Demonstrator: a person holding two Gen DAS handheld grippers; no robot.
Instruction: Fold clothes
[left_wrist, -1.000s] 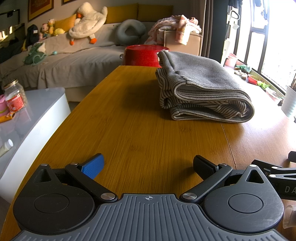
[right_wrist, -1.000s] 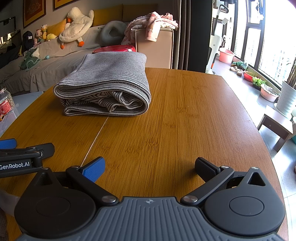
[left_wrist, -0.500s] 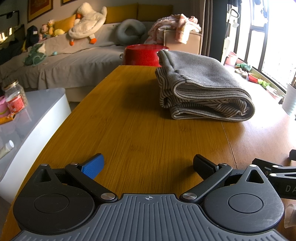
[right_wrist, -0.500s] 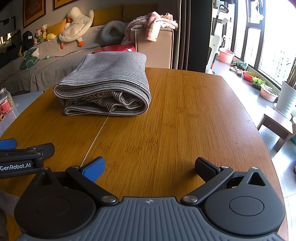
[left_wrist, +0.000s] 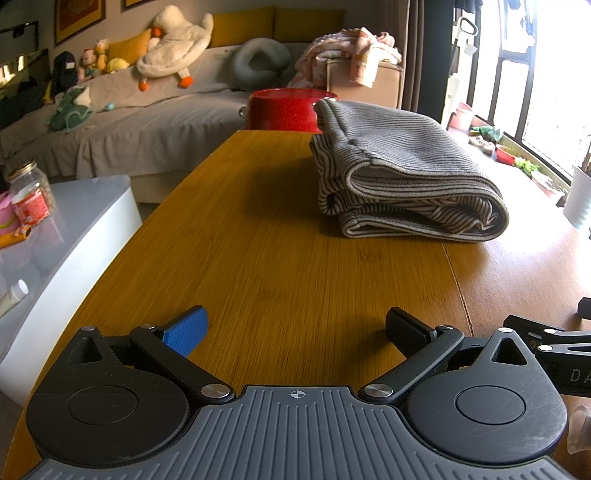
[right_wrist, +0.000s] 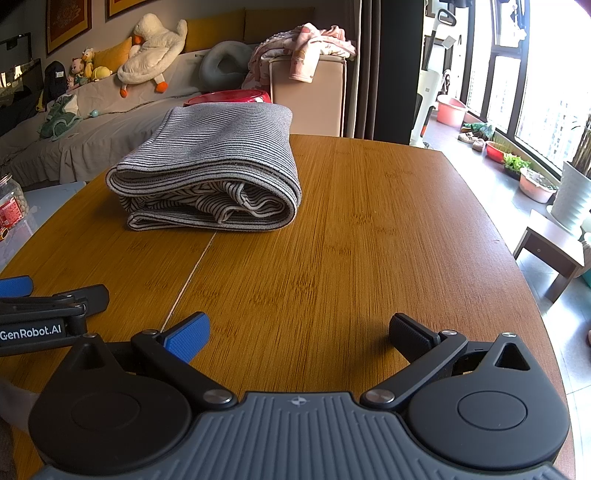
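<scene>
Two handheld grippers sat low and level over the near edge of a wooden table (right_wrist: 369, 206), side by side, pointing toward its far edge. The left gripper (left_wrist: 295, 328) had its fingers spread wide, holding nothing. The right gripper (right_wrist: 299, 332) was likewise spread and empty. A folded grey striped garment (right_wrist: 210, 177) lay toward the table's far edge, well apart from both.

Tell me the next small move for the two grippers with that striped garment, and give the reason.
Probably none on the cloth: keep both grippers back. The striped garment already lies folded in a compact stack on the wooden table, its layers fairly even. The left gripper and right gripper sit apart from it with jaws wide open and empty, so the fold looks finished.
</scene>
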